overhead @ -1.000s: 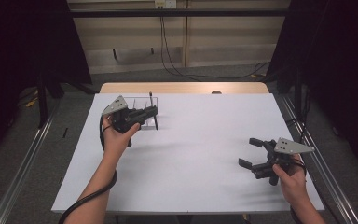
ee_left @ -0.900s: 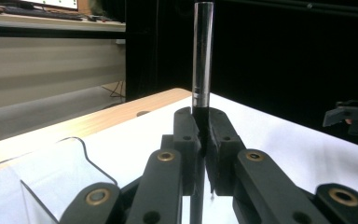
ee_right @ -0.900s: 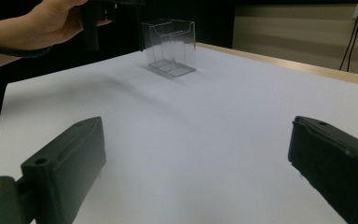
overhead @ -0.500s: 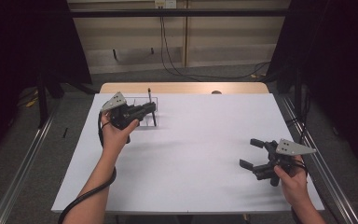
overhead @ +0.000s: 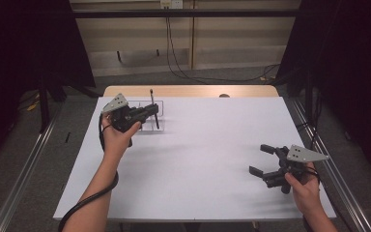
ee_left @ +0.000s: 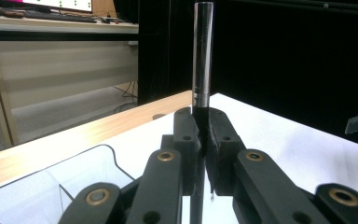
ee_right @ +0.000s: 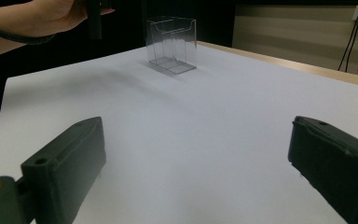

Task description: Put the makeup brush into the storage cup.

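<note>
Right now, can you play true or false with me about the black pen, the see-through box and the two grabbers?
1. The left gripper pinches a black pen. True.
2. The pen lies flat on the table. False: it stands upright in the jaws.
3. The right gripper is open with nothing between its jaws. True.
4. The clear box sits by the right gripper. False: it stands across the table, by the left gripper.
</note>
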{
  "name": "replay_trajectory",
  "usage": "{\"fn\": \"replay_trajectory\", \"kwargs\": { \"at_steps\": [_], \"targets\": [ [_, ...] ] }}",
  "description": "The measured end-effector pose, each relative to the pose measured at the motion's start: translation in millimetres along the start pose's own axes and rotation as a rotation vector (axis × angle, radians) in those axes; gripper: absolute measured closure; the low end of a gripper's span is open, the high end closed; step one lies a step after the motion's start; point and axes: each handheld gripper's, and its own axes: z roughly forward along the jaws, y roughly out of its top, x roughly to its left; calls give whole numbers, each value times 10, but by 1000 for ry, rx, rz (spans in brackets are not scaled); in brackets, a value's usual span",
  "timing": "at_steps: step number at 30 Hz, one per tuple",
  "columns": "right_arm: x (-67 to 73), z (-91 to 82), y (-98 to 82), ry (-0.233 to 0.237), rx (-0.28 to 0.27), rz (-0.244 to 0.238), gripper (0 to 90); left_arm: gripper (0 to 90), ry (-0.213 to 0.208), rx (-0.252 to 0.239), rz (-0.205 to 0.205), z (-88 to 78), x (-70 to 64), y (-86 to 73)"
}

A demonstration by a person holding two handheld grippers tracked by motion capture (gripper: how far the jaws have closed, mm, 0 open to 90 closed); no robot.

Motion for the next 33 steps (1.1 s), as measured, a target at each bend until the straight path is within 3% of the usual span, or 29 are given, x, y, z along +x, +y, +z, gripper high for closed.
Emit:
{"fn": "replay_trajectory", "kwargs": {
  "at_steps": [33],
  "targets": [
    [29, -61, -45, -13, 11, -8, 35, 839, 42, -9, 14, -44, 134, 135]
  ]
}}
